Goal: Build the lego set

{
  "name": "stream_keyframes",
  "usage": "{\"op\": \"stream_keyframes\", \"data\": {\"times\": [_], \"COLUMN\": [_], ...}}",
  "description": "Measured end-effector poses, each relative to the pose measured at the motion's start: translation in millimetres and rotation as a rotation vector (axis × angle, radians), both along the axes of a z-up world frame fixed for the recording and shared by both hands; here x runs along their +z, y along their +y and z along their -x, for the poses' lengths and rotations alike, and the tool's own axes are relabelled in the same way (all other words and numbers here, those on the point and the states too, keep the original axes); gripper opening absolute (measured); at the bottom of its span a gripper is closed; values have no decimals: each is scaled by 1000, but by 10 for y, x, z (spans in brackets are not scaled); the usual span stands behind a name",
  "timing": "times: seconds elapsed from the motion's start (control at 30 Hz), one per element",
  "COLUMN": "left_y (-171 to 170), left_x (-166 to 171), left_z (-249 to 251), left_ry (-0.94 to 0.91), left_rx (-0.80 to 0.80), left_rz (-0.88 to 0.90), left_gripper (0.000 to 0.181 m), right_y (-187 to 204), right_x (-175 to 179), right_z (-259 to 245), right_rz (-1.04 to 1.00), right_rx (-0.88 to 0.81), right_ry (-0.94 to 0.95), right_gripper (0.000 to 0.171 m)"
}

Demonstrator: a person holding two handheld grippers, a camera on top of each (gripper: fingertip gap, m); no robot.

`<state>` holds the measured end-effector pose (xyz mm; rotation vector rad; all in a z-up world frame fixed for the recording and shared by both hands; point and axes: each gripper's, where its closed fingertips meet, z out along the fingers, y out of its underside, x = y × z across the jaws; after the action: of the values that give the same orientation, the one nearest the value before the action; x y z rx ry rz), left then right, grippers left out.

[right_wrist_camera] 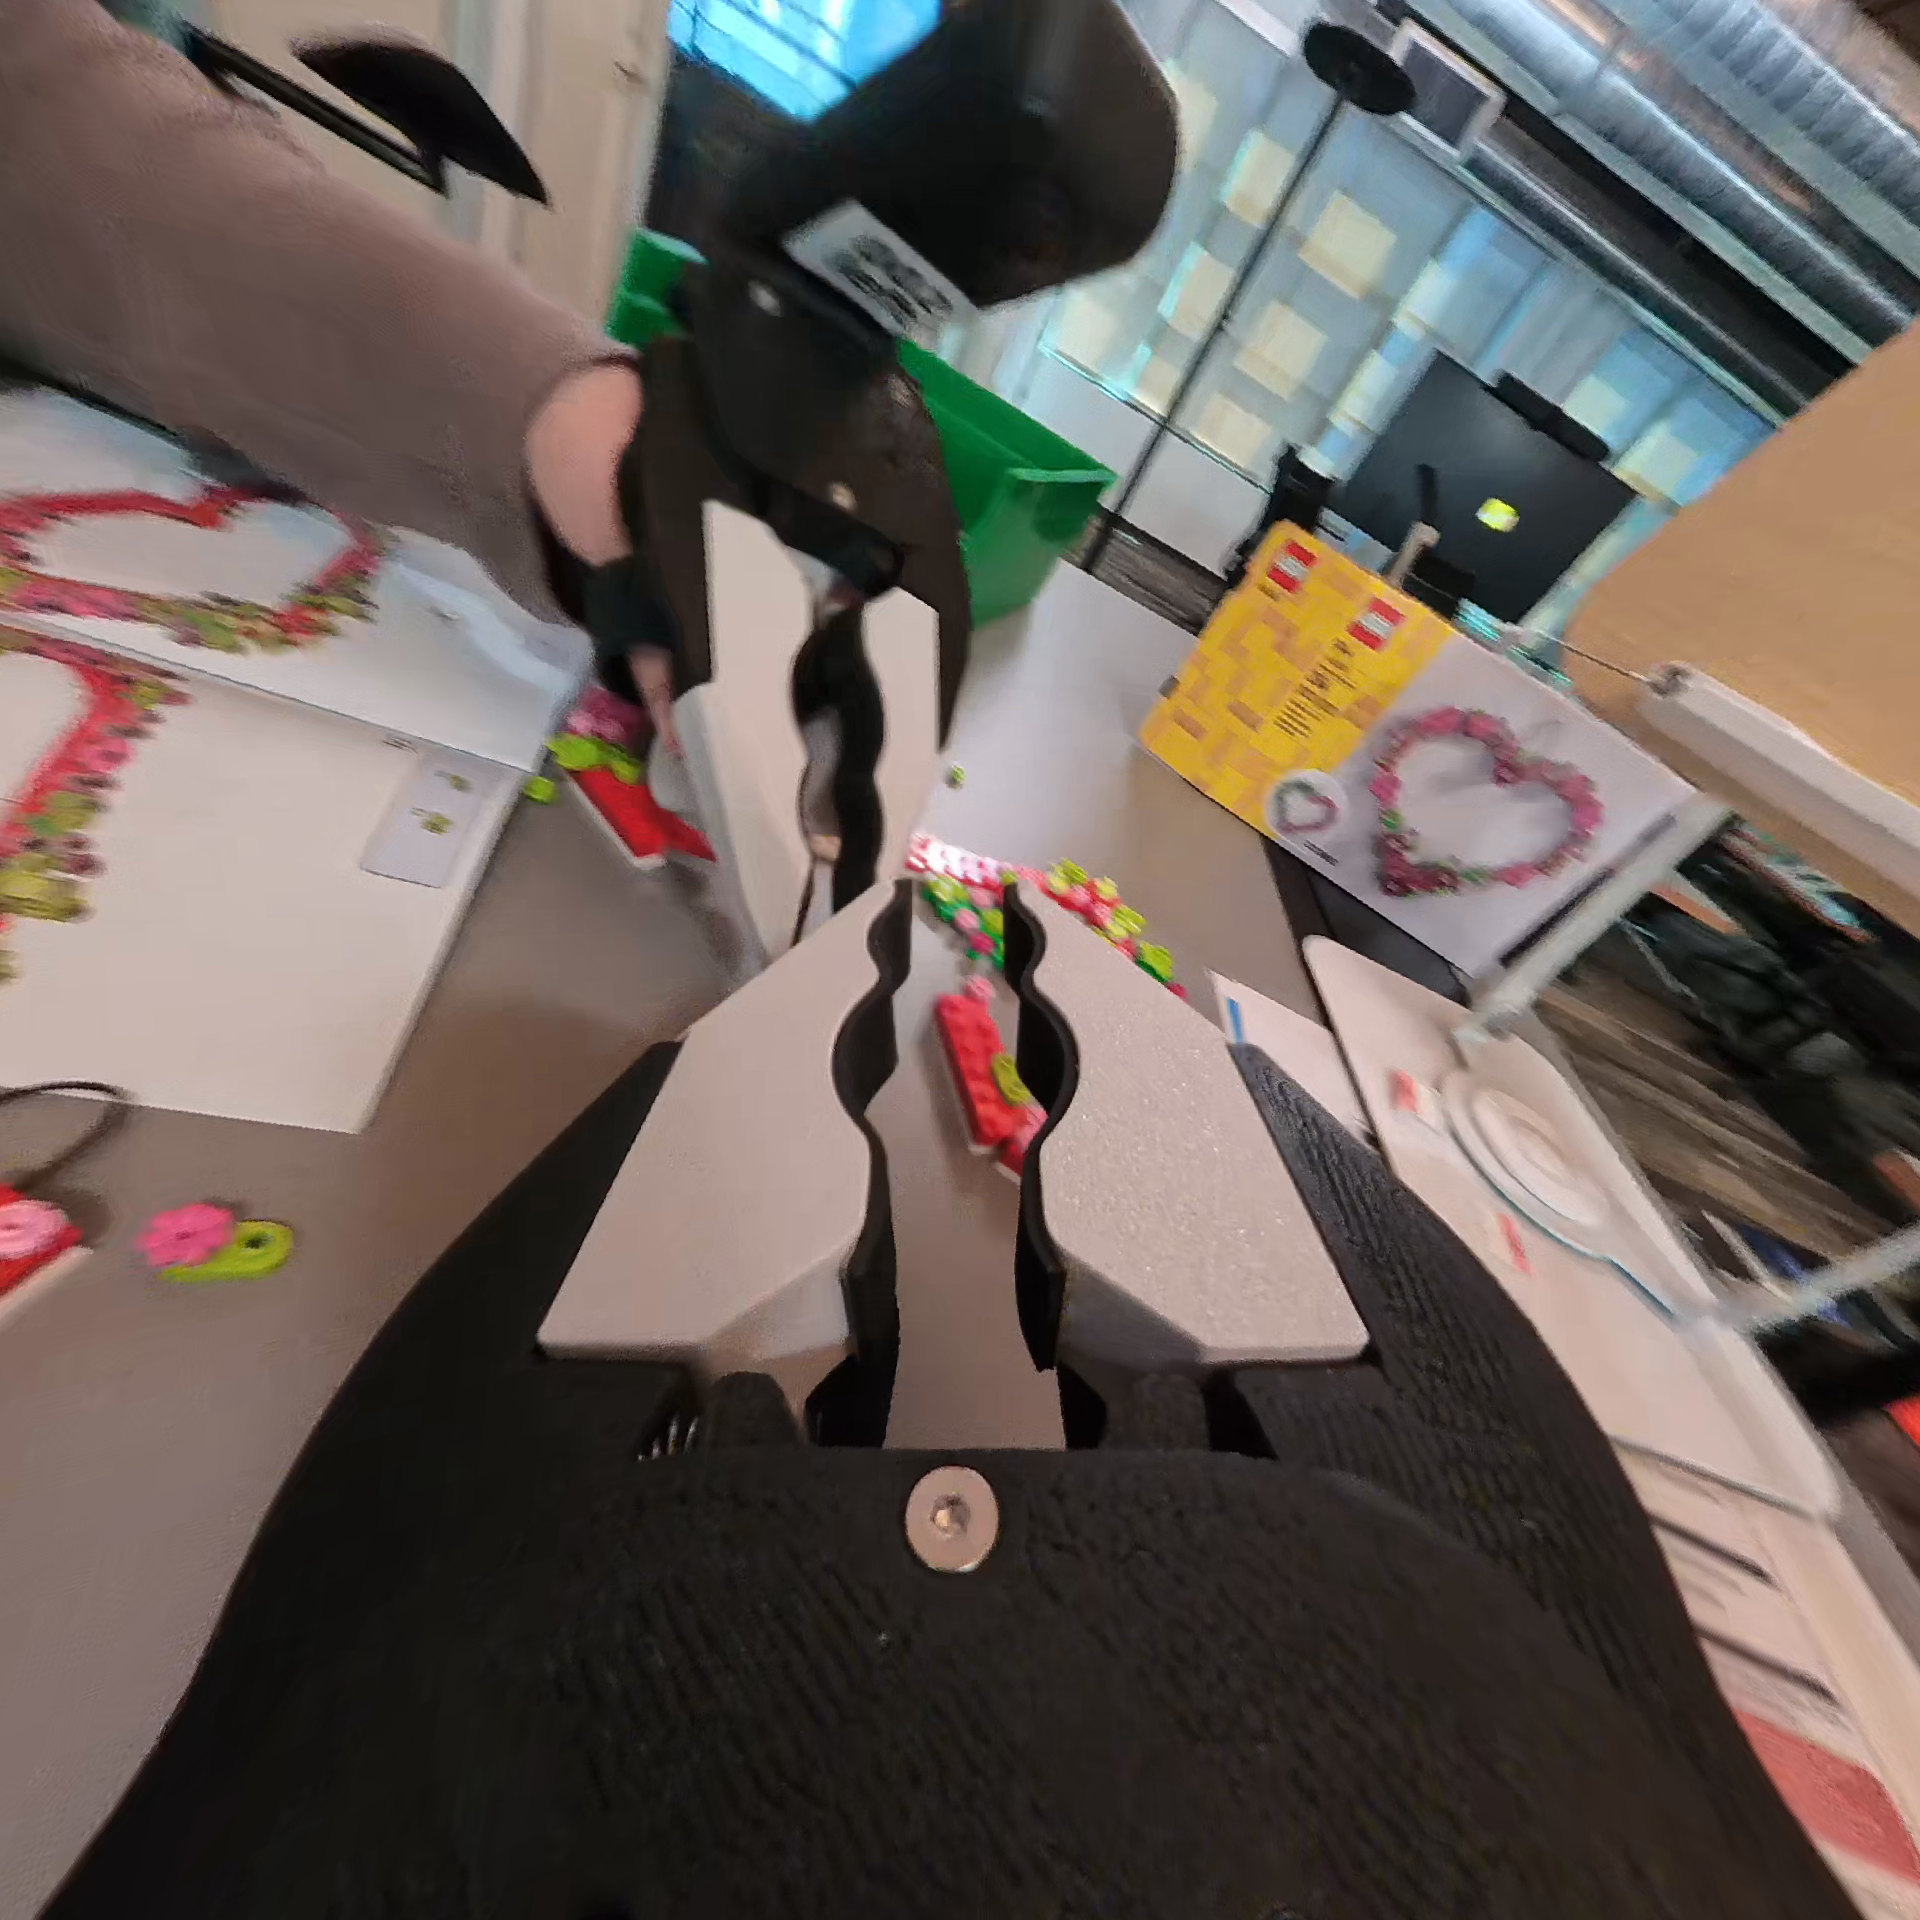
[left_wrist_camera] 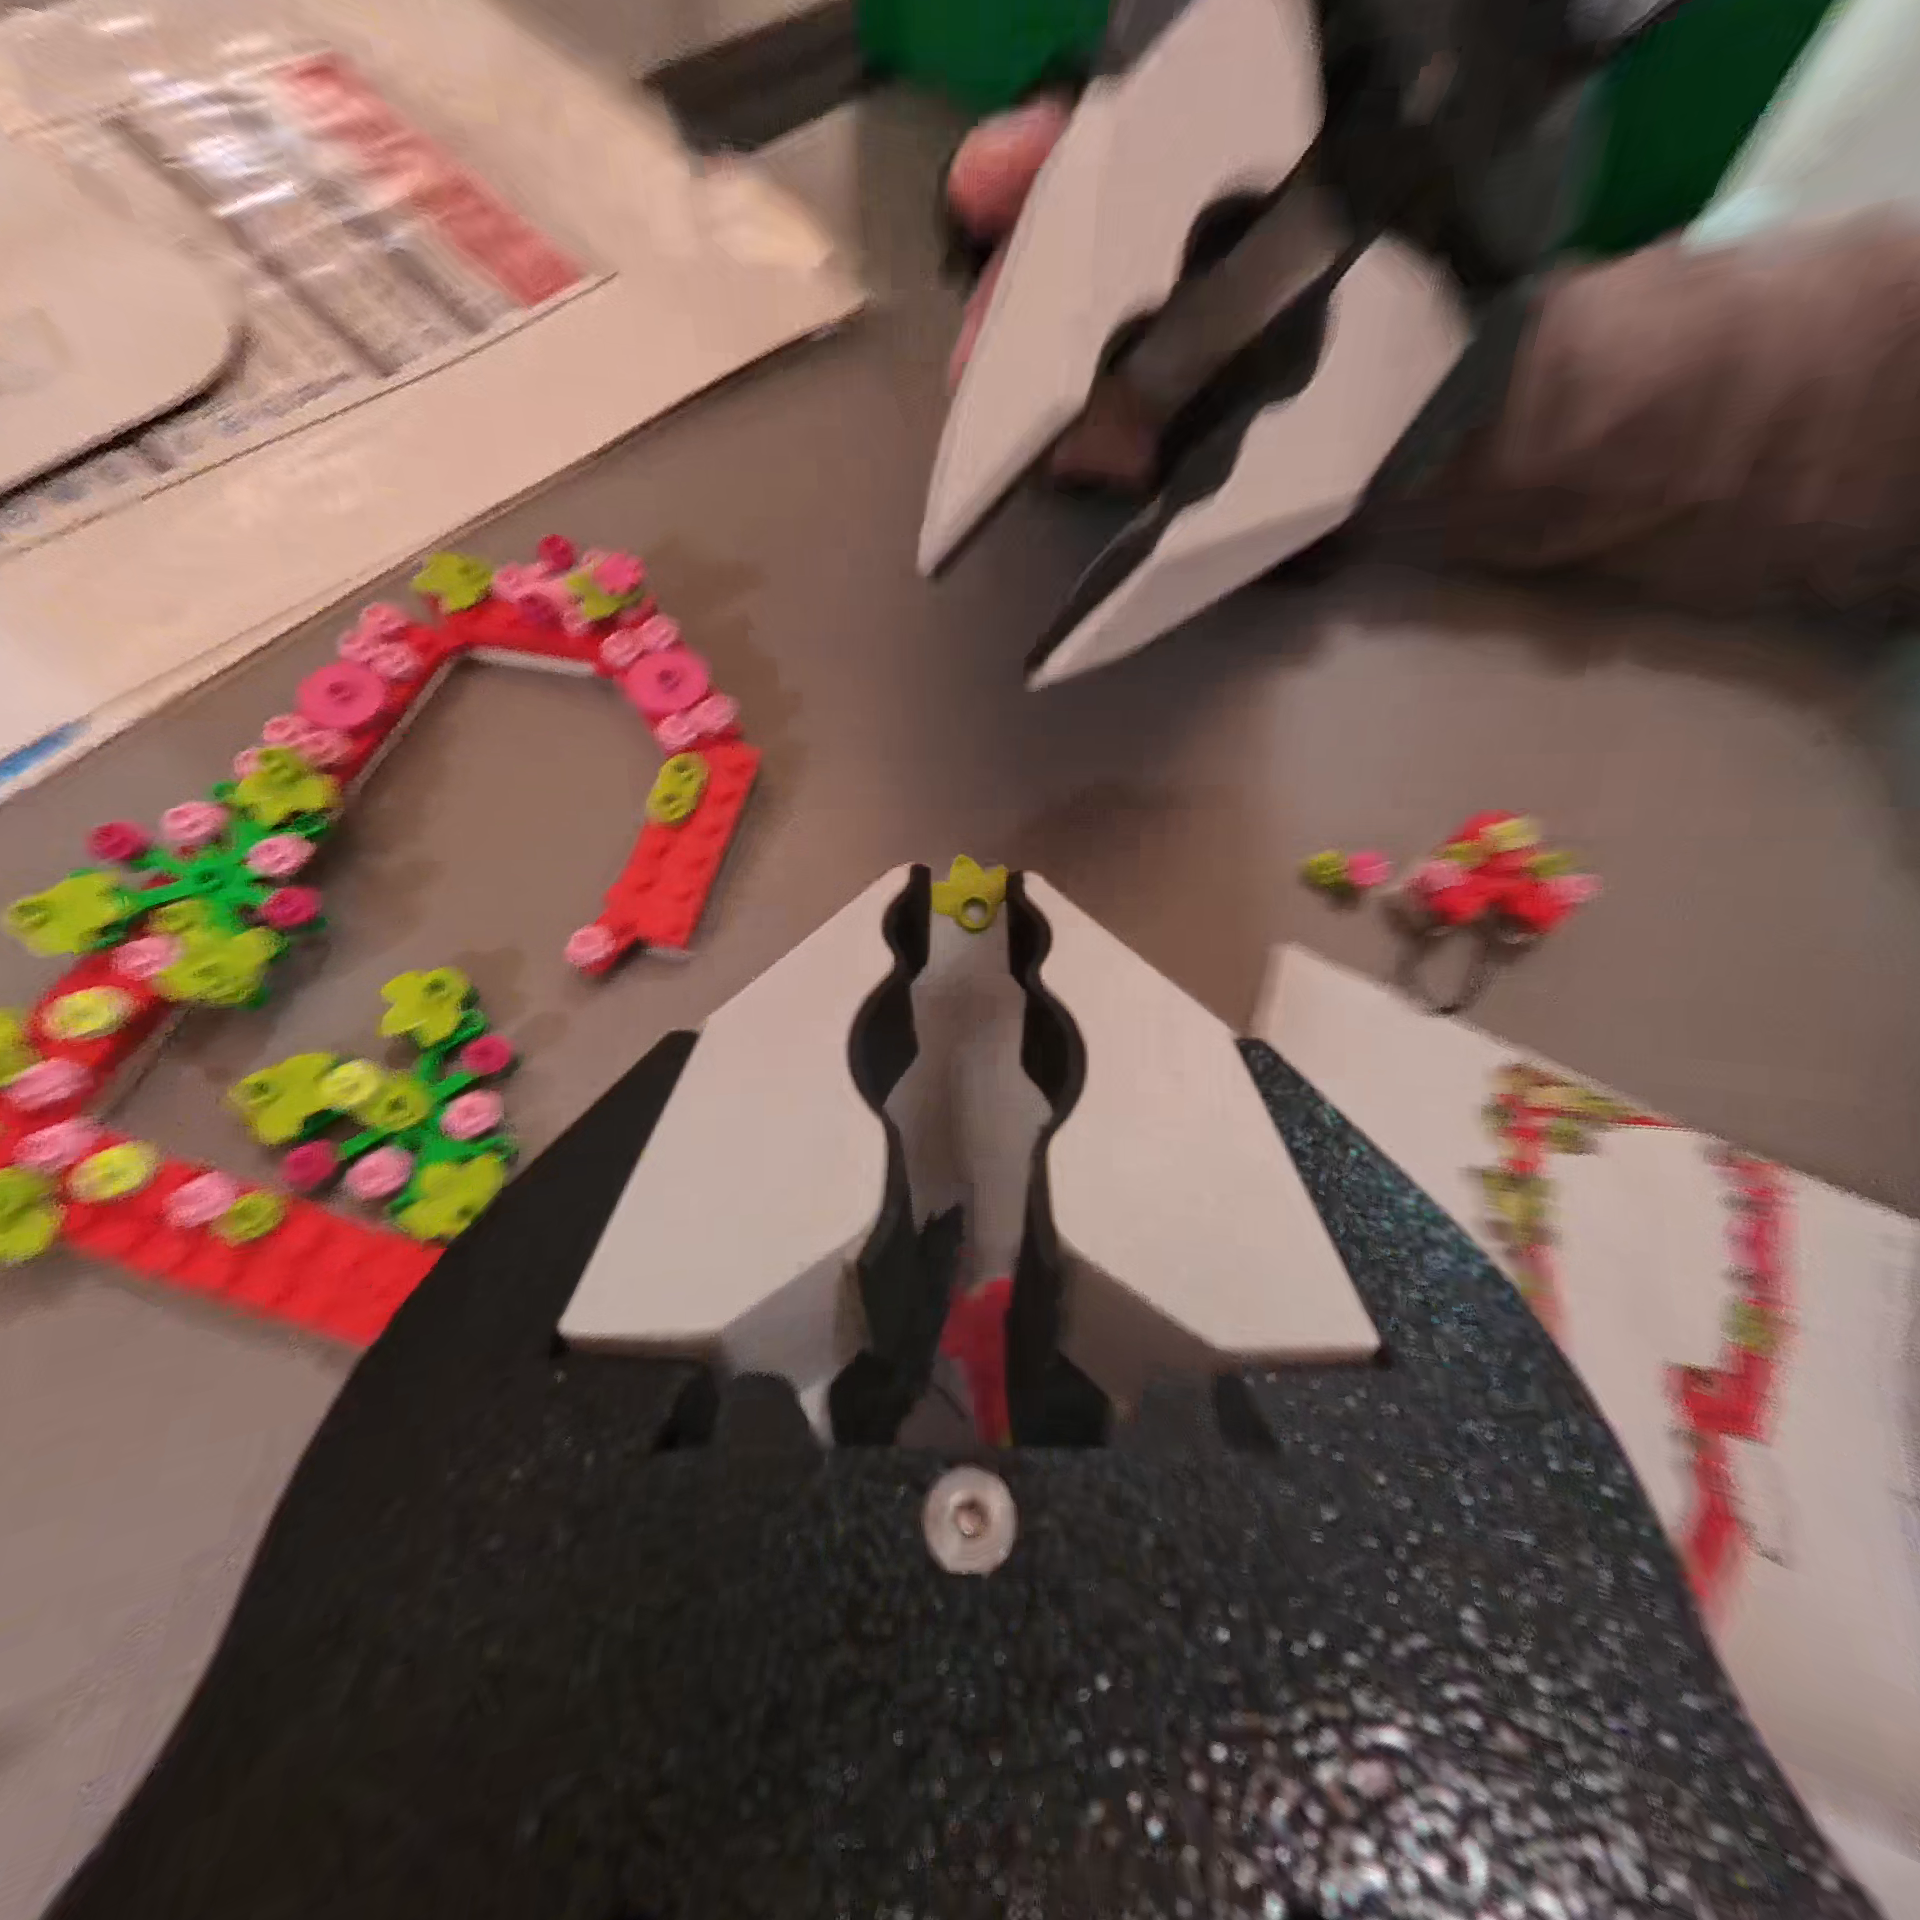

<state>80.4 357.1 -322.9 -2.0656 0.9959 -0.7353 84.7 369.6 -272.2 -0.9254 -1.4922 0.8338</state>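
Note:
My left gripper (left_wrist_camera: 968,883) is shut on a small lime-green leaf piece (left_wrist_camera: 971,902), pinched at the fingertips above the grey table. The red heart frame (left_wrist_camera: 675,821), studded with pink flowers and lime leaves, lies to its left in curved sections. My right gripper (left_wrist_camera: 979,623) hovers beyond it, jaws slightly apart and empty. In the right wrist view, my right gripper (right_wrist_camera: 958,894) is open over a red frame section (right_wrist_camera: 971,1060), and the left gripper (right_wrist_camera: 831,790) points down just beyond it.
An open instruction booklet (left_wrist_camera: 1683,1299) lies at the right, with a small red and pink sub-assembly (left_wrist_camera: 1496,873) beside it. A flattened cardboard sheet (left_wrist_camera: 416,343) lies at the far left. The yellow set box (right_wrist_camera: 1351,727), a green bin (right_wrist_camera: 997,468) and a loose pink flower (right_wrist_camera: 187,1236) are nearby. The gap from one gripper's tips to the other's is roughly 5 cm.

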Motion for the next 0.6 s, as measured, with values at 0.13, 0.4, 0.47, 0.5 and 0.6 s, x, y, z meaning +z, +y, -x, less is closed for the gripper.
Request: {"op": "stream_keyframes", "data": {"times": [0.13,0.4,0.47,0.5,0.6], "left_y": [-262,-390,-391,-388,-323], "left_x": [348,555,526,522,519], "left_z": [-111,-100,-112,-116,-95], "left_ry": [-366,-628,-630,-637,-650], "left_rx": [-157,-265,-259,-255,-221], "left_rz": [259,522,546,558,540], "left_gripper": [13,13,13,13,13], "right_y": [-373,-579,-571,-567,-517], "right_x": [75,65,69,72,60], "right_z": [17,28,29,28,49], "right_rz": [151,240,231,234,253], "right_rx": [239,360,351,351,325], "right_ry": [5,-43,-37,-35,-47], "right_gripper": [16,10,4,0,0]}}
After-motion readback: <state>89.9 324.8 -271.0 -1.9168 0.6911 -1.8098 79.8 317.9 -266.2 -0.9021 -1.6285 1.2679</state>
